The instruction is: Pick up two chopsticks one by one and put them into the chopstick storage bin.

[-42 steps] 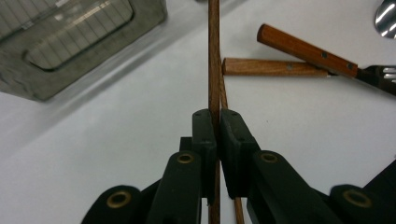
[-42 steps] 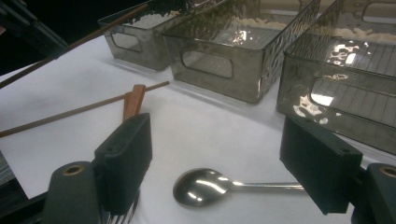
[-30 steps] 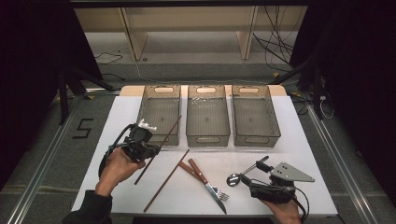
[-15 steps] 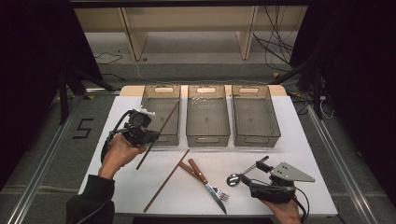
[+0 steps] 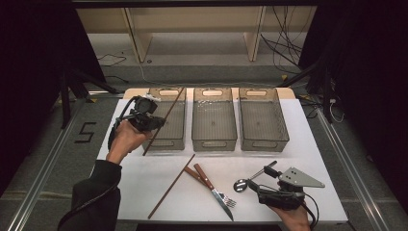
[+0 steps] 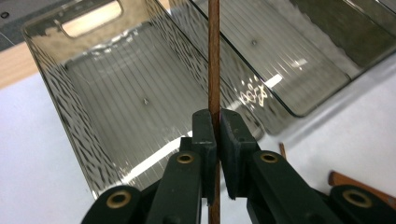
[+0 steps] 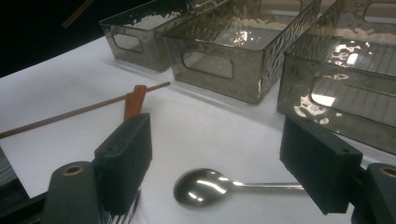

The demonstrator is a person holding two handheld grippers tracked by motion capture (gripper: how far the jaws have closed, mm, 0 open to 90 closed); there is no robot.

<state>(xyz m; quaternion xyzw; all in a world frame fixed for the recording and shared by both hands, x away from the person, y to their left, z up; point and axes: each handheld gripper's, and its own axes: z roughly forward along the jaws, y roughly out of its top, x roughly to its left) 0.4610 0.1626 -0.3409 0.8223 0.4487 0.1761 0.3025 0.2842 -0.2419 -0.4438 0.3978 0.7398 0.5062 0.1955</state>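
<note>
Chopstick [image 5: 164, 120] clamped in left gripper [image 6: 216, 123], raised over left bin [image 5: 169, 139]; not yet dropped. Right of left bin on table [image 5: 144, 178]: second chopstick [image 5: 172, 186], fork [image 5: 212, 186], spoon [image 7: 205, 185] between wide-open, empty right gripper [image 7: 217, 168]. All bins empty.

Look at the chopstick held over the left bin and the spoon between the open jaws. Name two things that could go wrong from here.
1. The left gripper pinches the chopstick at one narrow point, with long ends free either side; it could pivot or slip and land across the left bin rim rather than inside.
2. The right gripper straddles the spoon with open jaws; the smooth, thin handle may slide out when they close.
</note>
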